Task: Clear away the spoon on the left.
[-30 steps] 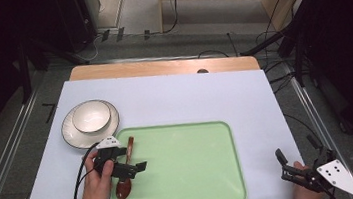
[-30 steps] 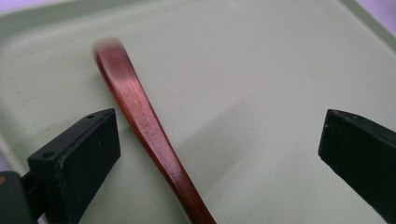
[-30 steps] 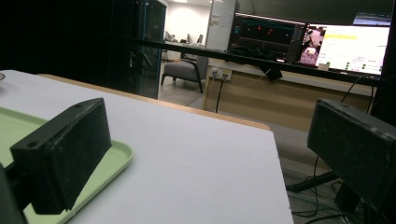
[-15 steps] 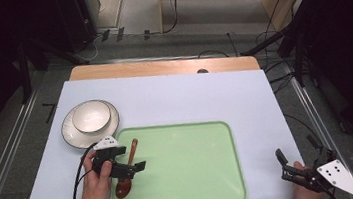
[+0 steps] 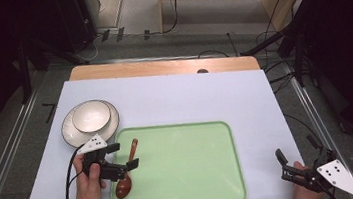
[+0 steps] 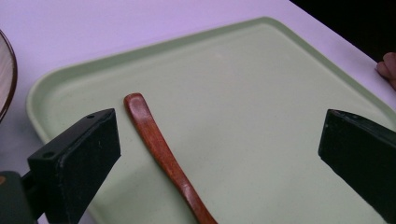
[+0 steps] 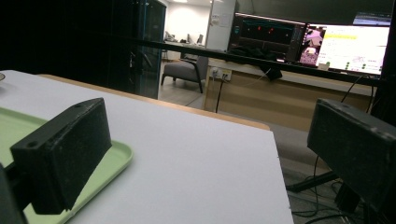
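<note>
A brown wooden spoon (image 5: 125, 182) lies on the left part of the green tray (image 5: 187, 163), handle pointing away from me. My left gripper (image 5: 126, 155) hovers over the handle, open, jaws either side of it. In the left gripper view the spoon handle (image 6: 159, 149) rests on the tray (image 6: 261, 107) between the wide-apart jaws of the left gripper (image 6: 219, 154), nearer the left one and touching neither. My right gripper (image 5: 294, 147) stands open at the table's front right corner, holding nothing. In the right gripper view, the right gripper (image 7: 210, 144) looks across the white table (image 7: 187, 154) past a tray corner (image 7: 116, 158).
A white bowl (image 5: 91, 117) sits on a plate (image 5: 70, 136) behind and left of the tray, close to the left hand. The white table cover (image 5: 189, 100) stretches beyond the tray to a wooden strip (image 5: 161, 67). Cables and dark stands surround the table.
My left gripper has edged slightly back toward the near left. The spoon stays on the tray and the right gripper has barely moved.
</note>
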Tool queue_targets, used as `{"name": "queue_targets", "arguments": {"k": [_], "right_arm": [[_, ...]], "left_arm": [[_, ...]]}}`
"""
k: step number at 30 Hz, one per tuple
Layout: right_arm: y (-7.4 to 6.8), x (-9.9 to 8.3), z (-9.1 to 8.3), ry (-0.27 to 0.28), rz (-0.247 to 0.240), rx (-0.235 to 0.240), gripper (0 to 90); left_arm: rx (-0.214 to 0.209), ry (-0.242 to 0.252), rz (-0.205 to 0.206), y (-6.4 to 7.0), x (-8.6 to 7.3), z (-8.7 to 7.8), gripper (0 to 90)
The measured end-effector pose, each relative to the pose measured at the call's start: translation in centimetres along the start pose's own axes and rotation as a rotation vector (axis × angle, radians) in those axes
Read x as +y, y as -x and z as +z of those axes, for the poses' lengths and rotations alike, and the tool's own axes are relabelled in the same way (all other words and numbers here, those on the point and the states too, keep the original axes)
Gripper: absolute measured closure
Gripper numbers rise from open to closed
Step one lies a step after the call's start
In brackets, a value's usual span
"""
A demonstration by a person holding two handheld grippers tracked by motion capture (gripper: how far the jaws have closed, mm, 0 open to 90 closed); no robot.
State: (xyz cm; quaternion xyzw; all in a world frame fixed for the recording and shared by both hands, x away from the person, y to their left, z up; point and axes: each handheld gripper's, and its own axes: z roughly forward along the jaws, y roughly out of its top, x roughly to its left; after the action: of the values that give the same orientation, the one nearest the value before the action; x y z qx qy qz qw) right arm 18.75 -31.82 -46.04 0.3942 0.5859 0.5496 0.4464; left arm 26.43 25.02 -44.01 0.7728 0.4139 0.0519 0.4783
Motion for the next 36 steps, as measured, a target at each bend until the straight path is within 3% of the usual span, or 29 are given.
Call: {"name": "queue_targets", "arguments": {"k": [11, 36], "right_arm": [[0.0, 0.0, 0.0, 0.000, 0.000, -0.001, 0.0], [0.0, 0.0, 0.0, -0.001, -0.002, 0.002, 0.0]], "left_arm": [[0.010, 0.067, -0.003, -0.3, -0.5, -2.2, 0.0], [0.053, 0.135, -0.006, -1.4, -2.3, -6.3, 0.0]]}}
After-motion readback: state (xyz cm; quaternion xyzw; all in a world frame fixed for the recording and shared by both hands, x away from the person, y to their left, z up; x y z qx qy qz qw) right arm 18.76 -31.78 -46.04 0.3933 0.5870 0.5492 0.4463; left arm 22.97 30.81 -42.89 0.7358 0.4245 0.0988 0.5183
